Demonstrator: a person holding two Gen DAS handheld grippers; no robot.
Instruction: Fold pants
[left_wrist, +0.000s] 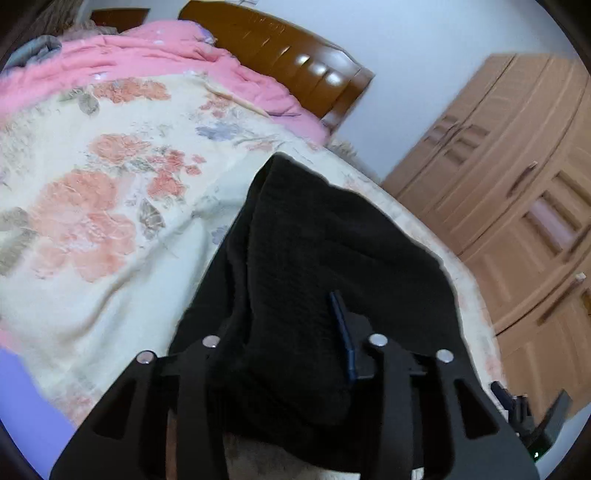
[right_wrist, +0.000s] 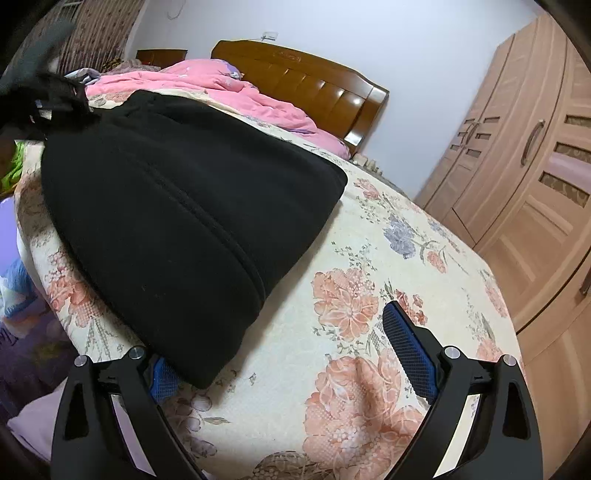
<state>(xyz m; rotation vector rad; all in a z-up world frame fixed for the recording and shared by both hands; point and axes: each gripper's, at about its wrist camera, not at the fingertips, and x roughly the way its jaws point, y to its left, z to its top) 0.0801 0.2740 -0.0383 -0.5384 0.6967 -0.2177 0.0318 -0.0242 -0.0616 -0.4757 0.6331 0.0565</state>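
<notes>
A: Pants (right_wrist: 177, 221) lie bunched on the floral bedspread (right_wrist: 369, 295), just ahead-left of our right gripper (right_wrist: 295, 350), whose jaws stand wide, empty.

B: Noted. Our left gripper (left_wrist: 284, 343) has black cloth bunched between its fingers, apparently clamped to lift an end for folding.

Black pants (left_wrist: 314, 266) bunched between left gripper (left_wrist: 291, 343) jaws.
</notes>
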